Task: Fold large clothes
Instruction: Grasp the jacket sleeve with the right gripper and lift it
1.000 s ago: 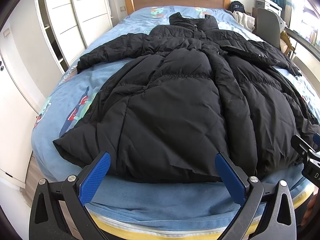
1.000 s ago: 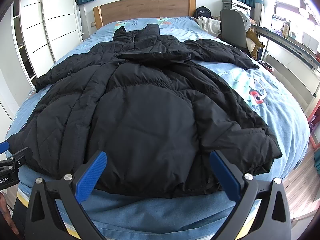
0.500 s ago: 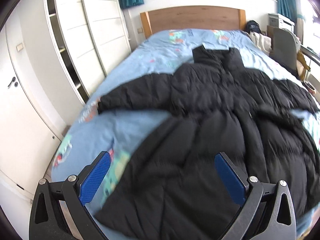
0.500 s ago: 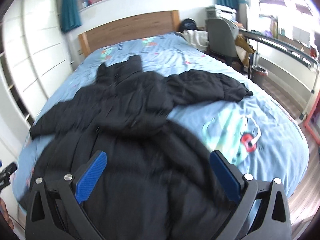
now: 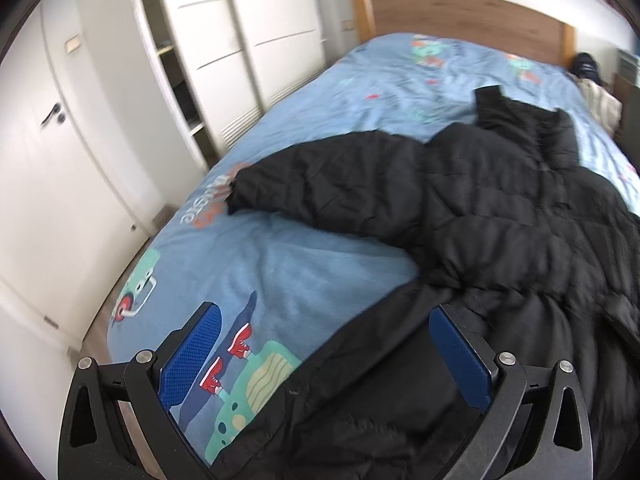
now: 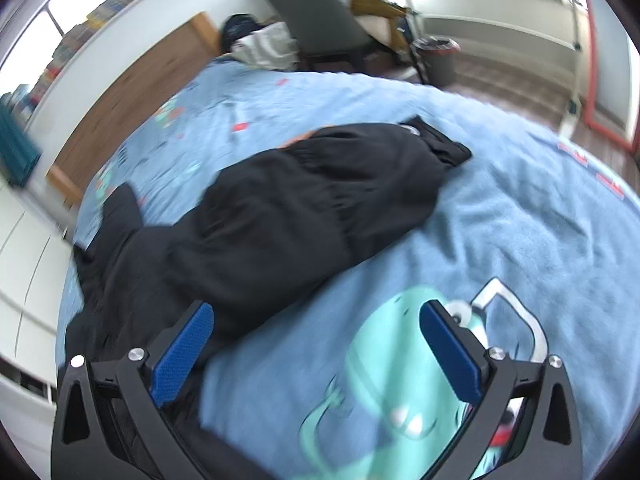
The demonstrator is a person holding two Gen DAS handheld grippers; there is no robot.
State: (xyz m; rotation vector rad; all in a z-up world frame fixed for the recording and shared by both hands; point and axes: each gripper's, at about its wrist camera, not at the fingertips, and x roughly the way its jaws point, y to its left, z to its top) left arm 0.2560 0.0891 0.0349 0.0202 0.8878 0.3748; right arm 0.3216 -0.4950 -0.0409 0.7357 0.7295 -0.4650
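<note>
blue printed bedding (image 5: 312,272) covers the bed, and a black puffer jacket (image 5: 500,216) lies spread across it. only the left wrist view shows the white wardrobe (image 5: 240,40) with an open shelf gap, its contents too blurred to tell. only the right wrist view shows a grey chair (image 6: 320,12) and a bin (image 6: 436,56). left gripper (image 5: 324,360) and right gripper (image 6: 316,356) both gape wide, holding nothing.

Black puffer coat (image 5: 500,216) lies spread, apparently flat, on blue bed (image 5: 304,272).
</note>
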